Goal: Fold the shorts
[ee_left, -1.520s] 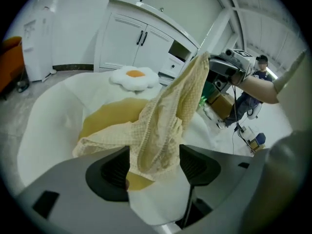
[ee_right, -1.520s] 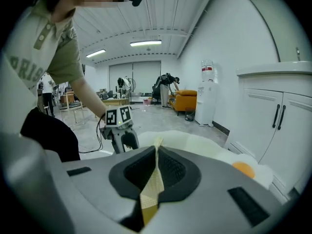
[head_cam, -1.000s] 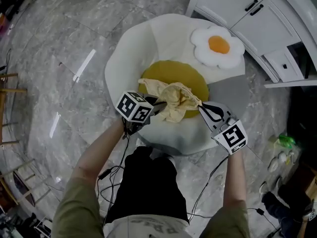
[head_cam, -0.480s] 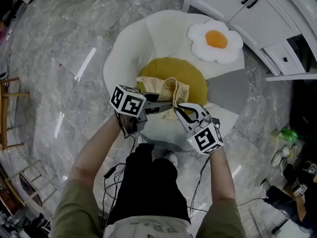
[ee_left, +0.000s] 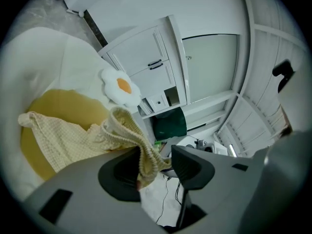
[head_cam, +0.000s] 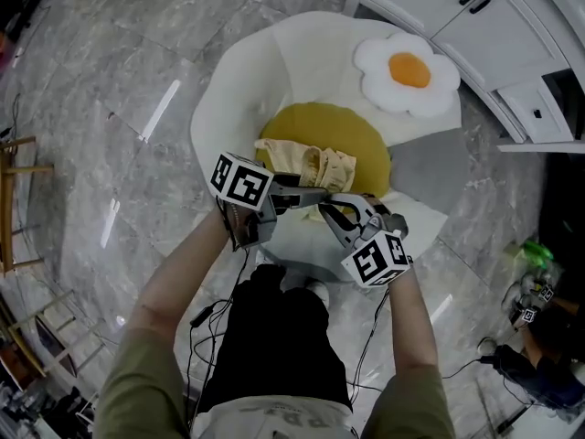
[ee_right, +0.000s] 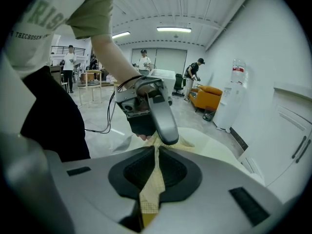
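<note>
L gripper (ee_left: 160, 163) jaws were opening: a bunched hem of the shorts (ee_left: 73, 135) hung loose between them against one pad, the other pad clear, prob. to let that corner drop onto the fold. R gripper (ee_right: 157, 167) was clenched on a thin edge of the same cloth, holding that side taut toward the person. Rest of the shorts lay crumpled on the yellow cushion (head_cam: 358, 140) of a white chair (head_cam: 239, 90), w/ an egg-shaped pillow (head_cam: 407, 73) behind.

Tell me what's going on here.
A person is folding pale yellow shorts on the mustard cushion of a white seat, one gripper in each hand. The right gripper is clamped on a fold of the fabric. The left gripper has its jaws opening, with cloth hanging between them, not pinched.
</note>
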`<state>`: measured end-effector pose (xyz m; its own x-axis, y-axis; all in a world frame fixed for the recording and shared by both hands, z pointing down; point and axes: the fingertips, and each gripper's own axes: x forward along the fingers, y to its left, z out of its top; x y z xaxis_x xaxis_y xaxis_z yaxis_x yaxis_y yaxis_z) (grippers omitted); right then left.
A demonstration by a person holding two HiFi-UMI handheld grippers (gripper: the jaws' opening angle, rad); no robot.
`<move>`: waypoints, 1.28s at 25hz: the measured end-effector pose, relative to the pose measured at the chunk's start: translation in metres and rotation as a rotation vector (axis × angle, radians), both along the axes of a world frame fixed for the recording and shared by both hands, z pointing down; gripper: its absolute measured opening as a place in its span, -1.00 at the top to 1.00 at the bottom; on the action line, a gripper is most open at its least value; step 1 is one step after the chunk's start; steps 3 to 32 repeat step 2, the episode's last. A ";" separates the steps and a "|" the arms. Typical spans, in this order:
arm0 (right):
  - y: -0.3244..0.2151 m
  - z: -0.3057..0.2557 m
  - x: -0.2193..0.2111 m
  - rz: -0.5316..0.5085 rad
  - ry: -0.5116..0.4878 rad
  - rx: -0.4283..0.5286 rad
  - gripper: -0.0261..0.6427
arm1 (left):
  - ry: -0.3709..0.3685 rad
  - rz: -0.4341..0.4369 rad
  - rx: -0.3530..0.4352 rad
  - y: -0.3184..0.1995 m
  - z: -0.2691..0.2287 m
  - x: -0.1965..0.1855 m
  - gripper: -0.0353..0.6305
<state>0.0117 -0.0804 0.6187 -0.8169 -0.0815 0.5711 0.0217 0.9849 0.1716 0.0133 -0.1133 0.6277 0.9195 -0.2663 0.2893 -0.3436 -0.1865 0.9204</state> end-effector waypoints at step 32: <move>0.002 0.006 -0.001 -0.003 0.012 -0.010 0.73 | -0.029 -0.008 0.006 -0.007 0.003 -0.002 0.49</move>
